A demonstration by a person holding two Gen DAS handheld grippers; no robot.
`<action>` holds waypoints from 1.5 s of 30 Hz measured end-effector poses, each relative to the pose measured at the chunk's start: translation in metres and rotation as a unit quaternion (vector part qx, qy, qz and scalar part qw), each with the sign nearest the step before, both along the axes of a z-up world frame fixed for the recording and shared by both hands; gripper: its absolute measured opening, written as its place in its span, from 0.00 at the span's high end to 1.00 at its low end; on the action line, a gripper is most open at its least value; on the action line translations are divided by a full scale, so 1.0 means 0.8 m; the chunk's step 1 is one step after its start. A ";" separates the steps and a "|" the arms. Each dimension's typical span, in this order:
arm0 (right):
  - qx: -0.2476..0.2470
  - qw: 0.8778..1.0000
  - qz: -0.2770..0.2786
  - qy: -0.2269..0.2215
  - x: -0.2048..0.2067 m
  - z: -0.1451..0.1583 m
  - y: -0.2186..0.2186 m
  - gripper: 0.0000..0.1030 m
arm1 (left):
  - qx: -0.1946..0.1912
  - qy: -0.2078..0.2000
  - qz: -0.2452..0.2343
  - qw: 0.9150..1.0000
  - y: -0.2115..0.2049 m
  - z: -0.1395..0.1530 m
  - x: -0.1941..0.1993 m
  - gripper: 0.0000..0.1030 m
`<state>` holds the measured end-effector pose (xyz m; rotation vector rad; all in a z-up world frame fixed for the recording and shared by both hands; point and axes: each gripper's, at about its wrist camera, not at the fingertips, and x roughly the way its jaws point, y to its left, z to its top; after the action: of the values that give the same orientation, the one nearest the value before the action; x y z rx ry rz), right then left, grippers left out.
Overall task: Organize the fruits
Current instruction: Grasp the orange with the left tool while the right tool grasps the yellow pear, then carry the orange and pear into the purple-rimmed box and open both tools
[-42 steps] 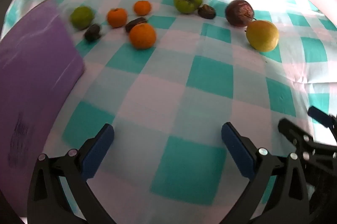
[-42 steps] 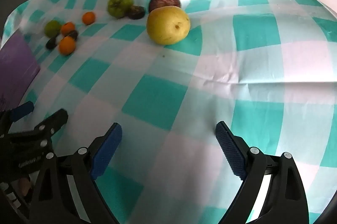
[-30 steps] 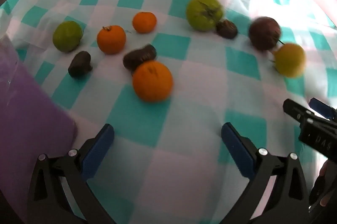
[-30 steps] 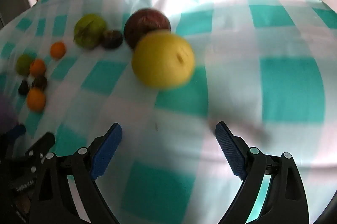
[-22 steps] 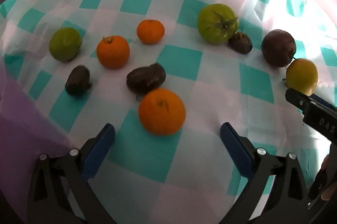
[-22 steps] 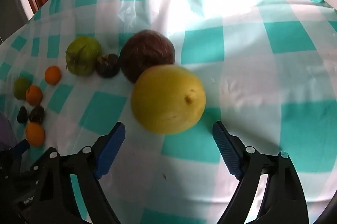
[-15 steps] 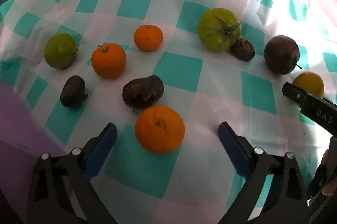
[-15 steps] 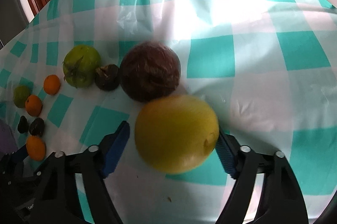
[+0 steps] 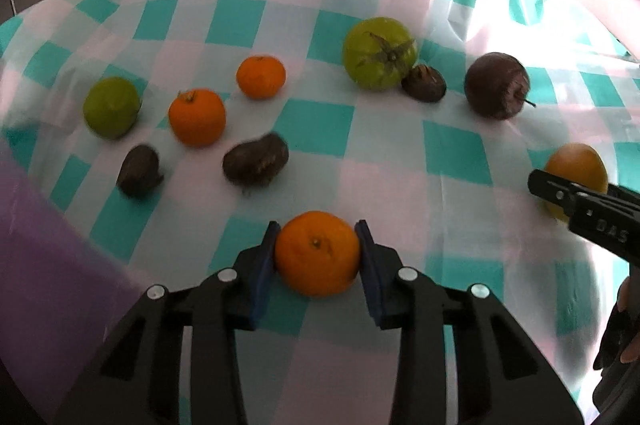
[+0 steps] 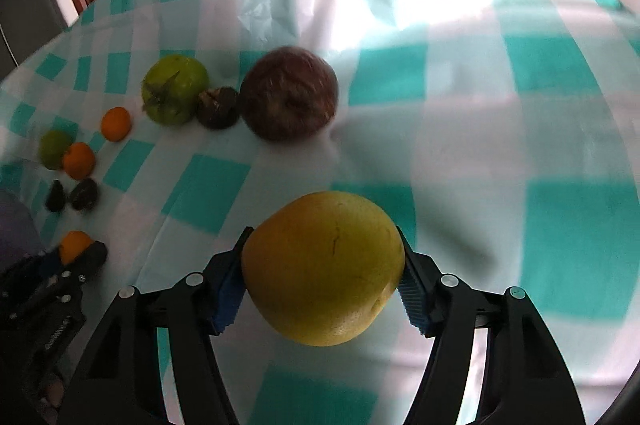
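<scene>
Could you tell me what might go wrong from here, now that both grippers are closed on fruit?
1. The right gripper holds the big yellow fruit only at its sides, and the fruit bulges past the pads; it could slip or roll out when lifted.
2. The left gripper clamps a soft-looking orange; squeezing harder may bruise it.
3. The cloth is creased, so a dropped fruit may roll.

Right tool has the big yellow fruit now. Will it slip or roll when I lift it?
The yellow fruit is round and smooth, so it may pivot between the pads. It looks wider than the right tool pads cover, so probably heavy; lift slowly. Set down, it would likely roll.
</scene>
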<state>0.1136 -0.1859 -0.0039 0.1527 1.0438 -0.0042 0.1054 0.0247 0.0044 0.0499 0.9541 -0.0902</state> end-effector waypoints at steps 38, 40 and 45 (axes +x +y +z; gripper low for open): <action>0.118 0.946 0.299 -0.041 -0.124 0.281 0.294 0.37 | -0.008 -0.044 0.131 0.990 0.298 0.236 -0.196 0.63; 0.093 0.938 0.333 -0.011 -0.106 0.279 0.359 0.37 | 0.008 -0.014 0.134 0.991 0.334 0.222 -0.185 0.63; 0.030 0.930 0.356 0.084 -0.077 0.235 0.475 0.37 | 0.030 0.072 0.126 0.989 0.387 0.176 -0.172 0.63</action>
<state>0.0520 0.1938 0.1841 -0.1822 1.2231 0.6842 -0.0319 0.3344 0.1450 -0.0215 1.1002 0.1703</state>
